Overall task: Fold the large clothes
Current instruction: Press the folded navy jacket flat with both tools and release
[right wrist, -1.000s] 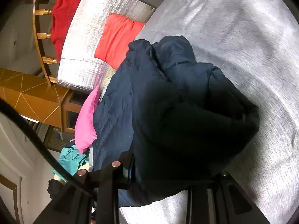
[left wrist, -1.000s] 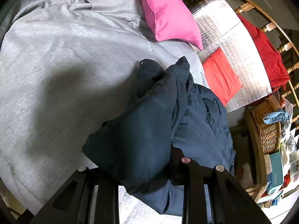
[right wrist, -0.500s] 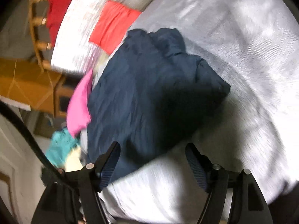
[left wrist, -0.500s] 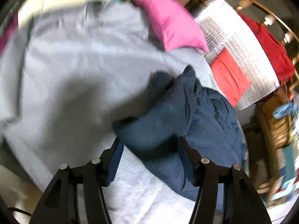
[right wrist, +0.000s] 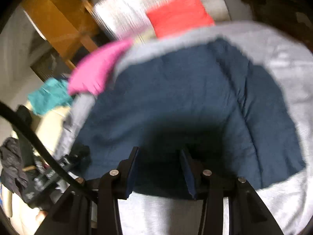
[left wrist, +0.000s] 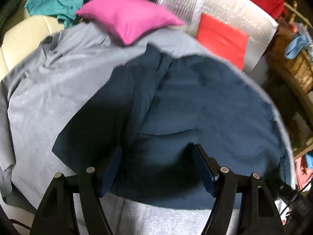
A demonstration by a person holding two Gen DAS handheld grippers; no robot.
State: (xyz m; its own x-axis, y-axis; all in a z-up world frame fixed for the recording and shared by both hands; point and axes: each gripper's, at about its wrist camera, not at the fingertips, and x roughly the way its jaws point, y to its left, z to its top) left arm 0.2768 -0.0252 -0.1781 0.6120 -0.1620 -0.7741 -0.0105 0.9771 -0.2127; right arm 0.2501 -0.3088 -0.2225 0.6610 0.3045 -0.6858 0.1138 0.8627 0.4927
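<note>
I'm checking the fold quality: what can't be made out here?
- Navy garment: left wrist view, near hem lost in shadow between the left tongs.
- Garment type: both views, motion blur.
- Right tongs: right wrist view, whether closing pads touch cloth, too dark.

One navy garment point(left wrist: 205, 105), one grey sheet point(left wrist: 49, 90), one pink cushion point(left wrist: 127, 17), one teal cloth point(left wrist: 54, 0), two red items point(left wrist: 221, 37).

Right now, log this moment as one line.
phase: fold laid | dark navy garment: flat on grey sheet | left gripper: opening, empty | right gripper: closing, empty
</note>
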